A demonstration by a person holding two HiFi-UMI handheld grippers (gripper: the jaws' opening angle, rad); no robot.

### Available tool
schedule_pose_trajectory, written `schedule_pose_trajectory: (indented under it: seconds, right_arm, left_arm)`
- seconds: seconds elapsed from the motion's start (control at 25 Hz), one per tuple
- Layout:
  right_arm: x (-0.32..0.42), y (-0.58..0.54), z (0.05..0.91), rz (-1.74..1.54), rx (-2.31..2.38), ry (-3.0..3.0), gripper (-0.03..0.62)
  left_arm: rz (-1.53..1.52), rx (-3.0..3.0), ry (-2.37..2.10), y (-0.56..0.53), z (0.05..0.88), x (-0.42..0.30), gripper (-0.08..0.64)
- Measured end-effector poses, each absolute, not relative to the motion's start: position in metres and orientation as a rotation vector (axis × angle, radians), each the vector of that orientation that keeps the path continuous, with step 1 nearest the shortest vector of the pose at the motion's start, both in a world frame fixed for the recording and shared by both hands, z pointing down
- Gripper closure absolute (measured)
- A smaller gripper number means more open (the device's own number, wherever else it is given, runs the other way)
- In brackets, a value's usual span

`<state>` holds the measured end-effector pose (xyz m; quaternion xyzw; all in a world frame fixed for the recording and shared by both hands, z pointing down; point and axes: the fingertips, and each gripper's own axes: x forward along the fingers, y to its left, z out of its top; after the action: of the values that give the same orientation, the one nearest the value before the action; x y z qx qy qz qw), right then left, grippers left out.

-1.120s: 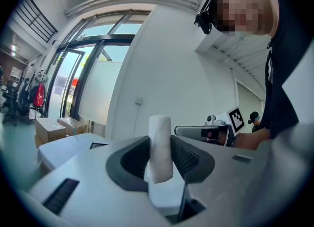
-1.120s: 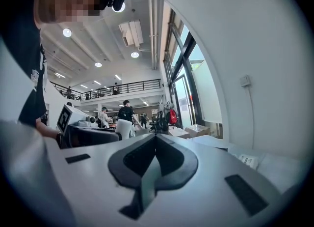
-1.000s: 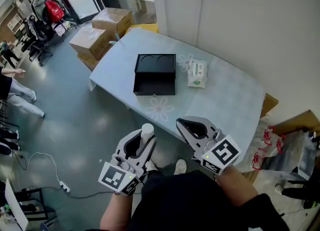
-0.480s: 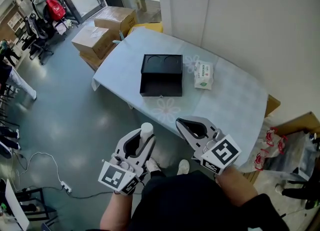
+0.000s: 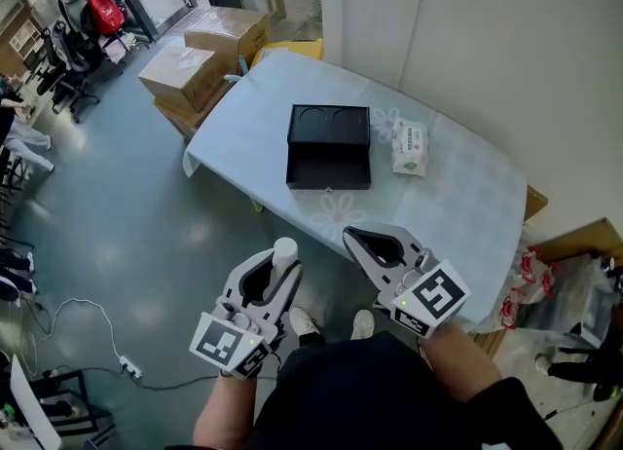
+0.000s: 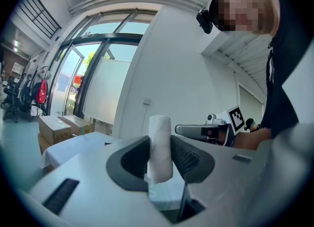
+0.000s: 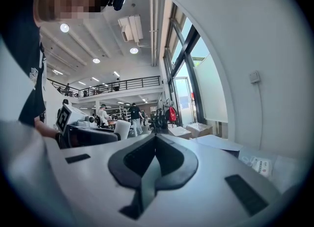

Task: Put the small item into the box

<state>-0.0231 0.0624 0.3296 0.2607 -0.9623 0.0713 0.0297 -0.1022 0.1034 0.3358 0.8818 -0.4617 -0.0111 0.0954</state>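
A small white cylinder [image 5: 285, 251] stands upright between the pads of my left gripper [image 5: 281, 265], which is shut on it over the floor, short of the table. In the left gripper view the cylinder [image 6: 160, 147] sticks up above the dark pads. My right gripper [image 5: 350, 237] is level with it to the right, shut and holding nothing; its jaws meet at the tips [image 7: 155, 138]. The black box [image 5: 329, 146] lies open on the table ahead, its lid with two round recesses folded back and its tray facing me.
The table [image 5: 458, 209] has a pale flowered cloth and stands against a white wall. A pack of wipes [image 5: 410, 149] lies right of the box. Cardboard boxes [image 5: 190, 68] sit on the floor at the table's far left. A cable [image 5: 88, 326] trails over the floor.
The table and box have slid right and slightly down in the head view. Both grippers keep their places and grips, the left still holding the cylinder.
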Motion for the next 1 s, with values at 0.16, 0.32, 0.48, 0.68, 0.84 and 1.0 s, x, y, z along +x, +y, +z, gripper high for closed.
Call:
schedule_pose_trajectory:
  seconds: [0.16,0.32,0.48,0.68,0.84,1.0]
  right_arm:
    - [-0.04,0.054,0.329,0.224,0.835,-2.958,0.583]
    - [-0.058,0.044,0.329,0.225,0.877,-2.948,0.583]
    - [-0.078,0.037,0.327,0.216,0.931,-2.937,0.583]
    - [-0.098,0.033,0.325,0.201,1.013,-2.92,0.583]
    - [-0.106,0.029,0.325,0.19,1.072,-2.902,0.583]
    - [-0.106,0.024,0.325,0.188,1.119,-2.88,0.583]
  left_arm:
    - [-0.023,2.62,-1.335,0.095,0.336,-0.119,0.426]
    - [-0.018,2.646,-1.314,0.083,0.336,-0.141,0.426]
    - [-0.007,2.67,-1.274,0.074,0.335,-0.162,0.426]
    - [0.015,2.709,-1.214,0.067,0.335,-0.186,0.426]
    - [0.022,2.736,-1.178,0.06,0.337,-0.197,0.426]
    - [0.023,2.747,-1.148,0.051,0.339,-0.202,0.426]
